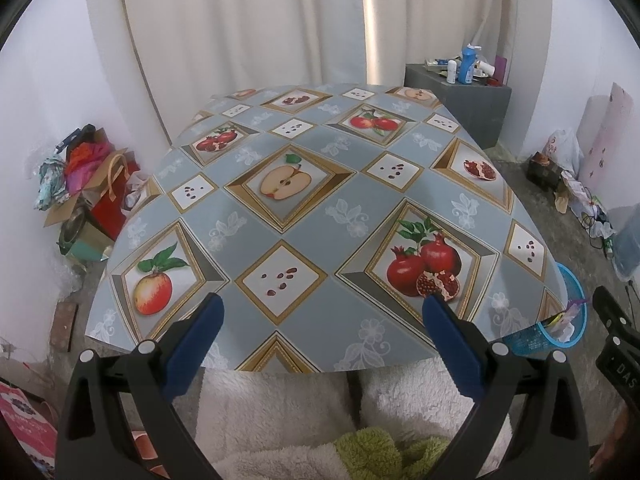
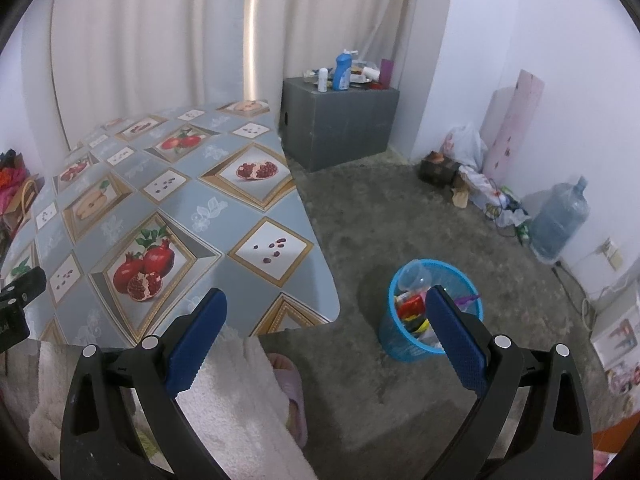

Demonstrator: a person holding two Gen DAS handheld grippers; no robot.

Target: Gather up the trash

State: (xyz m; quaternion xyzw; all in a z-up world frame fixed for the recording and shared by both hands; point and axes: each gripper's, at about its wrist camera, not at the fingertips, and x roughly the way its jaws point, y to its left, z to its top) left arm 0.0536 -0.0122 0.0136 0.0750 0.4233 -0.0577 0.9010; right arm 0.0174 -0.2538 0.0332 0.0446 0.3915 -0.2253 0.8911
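Right gripper (image 2: 326, 308), spread empty, hovers beside full blue bin (image 2: 404, 344).

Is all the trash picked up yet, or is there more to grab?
It looks nearly done. The tablecloth shows no loose trash, and the blue basket on the floor already holds wrappers and a plastic cup. The left gripper and right gripper are both open, holding nothing. No trash looks left.

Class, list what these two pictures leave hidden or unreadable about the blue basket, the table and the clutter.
- Blue basket, right wrist view: part of its contents hidden behind the right tool.
- Same basket, left wrist view: mostly hidden by the table edge.
- Grey box items: too small to identify, except the blue bottle.
- Under the table: hidden.
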